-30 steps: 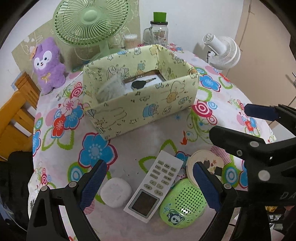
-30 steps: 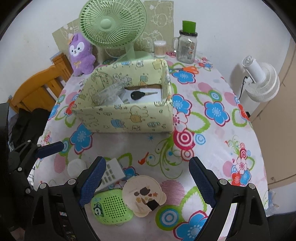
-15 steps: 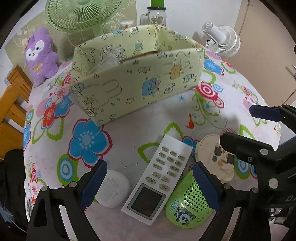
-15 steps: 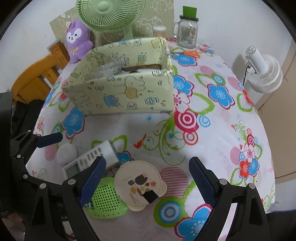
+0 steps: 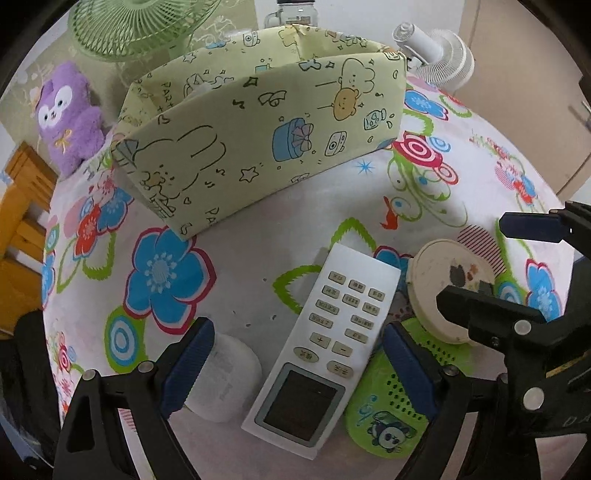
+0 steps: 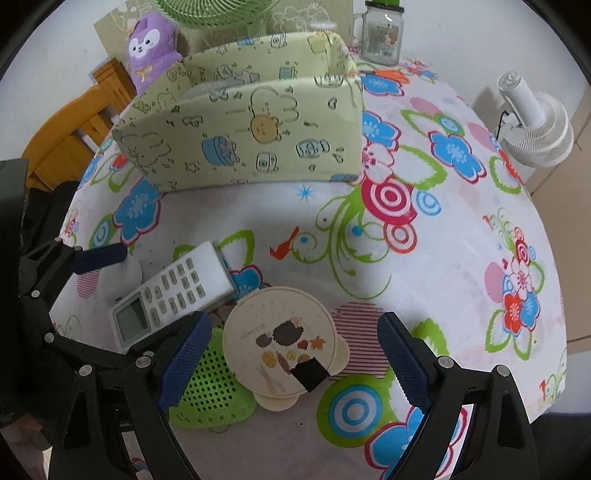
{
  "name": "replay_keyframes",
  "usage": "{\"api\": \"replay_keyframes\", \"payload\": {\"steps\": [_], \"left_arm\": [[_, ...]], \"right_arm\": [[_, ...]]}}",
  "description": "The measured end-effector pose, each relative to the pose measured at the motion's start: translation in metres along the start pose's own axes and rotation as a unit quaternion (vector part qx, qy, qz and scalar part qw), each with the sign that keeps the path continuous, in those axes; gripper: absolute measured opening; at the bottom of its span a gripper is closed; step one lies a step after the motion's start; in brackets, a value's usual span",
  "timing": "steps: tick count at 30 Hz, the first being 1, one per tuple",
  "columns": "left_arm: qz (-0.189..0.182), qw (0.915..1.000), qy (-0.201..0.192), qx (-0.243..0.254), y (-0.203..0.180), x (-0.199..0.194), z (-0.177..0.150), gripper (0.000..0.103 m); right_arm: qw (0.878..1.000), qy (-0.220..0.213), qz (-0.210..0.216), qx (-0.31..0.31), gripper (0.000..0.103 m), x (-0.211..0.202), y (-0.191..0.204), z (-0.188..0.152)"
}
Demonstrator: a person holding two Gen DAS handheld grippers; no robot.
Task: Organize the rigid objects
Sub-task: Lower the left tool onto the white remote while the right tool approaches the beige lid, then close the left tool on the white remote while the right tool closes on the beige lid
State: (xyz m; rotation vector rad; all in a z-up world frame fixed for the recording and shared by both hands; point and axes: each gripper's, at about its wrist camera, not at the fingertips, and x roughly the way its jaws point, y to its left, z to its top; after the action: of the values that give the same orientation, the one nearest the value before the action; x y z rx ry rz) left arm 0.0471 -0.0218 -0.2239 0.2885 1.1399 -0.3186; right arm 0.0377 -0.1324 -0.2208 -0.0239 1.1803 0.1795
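Home dining rm, floral tablecloth (image 6: 461, 258), wooden chair (image 6: 70, 129), plush toy (image 6: 151, 48), desk fan (image 5: 140, 26), AC remote (image 5: 325, 332)

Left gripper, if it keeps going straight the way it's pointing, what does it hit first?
Most likely the white remote control, which lies between the closing jaws of the left gripper; nothing is gripped yet. Depth is uncertain.

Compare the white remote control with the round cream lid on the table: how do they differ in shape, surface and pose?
The remote control is long and rectangular; the cream lid is round. The remote carries buttons and a screen; the lid shows a printed hedgehog picture. The remote's far end rests raised on something beneath it; the lid overlaps the green perforated case. Both lie face up, ungripped.
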Motion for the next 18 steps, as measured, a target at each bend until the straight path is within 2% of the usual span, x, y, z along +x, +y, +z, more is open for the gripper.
{"api": "replay_keyframes", "payload": {"steps": [3, 7, 18], "left_arm": [[-0.005, 1.0, -0.002, 0.007, -0.001, 0.0, 0.0, 0.087], [-0.041, 0.9989, 0.022, -0.004, -0.003, 0.009, 0.002, 0.063], [-0.032, 0.9993, 0.019, 0.004, -0.004, 0.008, -0.001, 0.054]], "right_arm": [[1.0, 0.004, 0.005, 0.004, 0.093, 0.002, 0.0, -0.001], [1.0, 0.009, 0.002, 0.01, 0.093, 0.005, -0.002, -0.002], [0.999, 0.029, 0.008, 0.027, 0.094, 0.014, -0.007, -0.005]]}}
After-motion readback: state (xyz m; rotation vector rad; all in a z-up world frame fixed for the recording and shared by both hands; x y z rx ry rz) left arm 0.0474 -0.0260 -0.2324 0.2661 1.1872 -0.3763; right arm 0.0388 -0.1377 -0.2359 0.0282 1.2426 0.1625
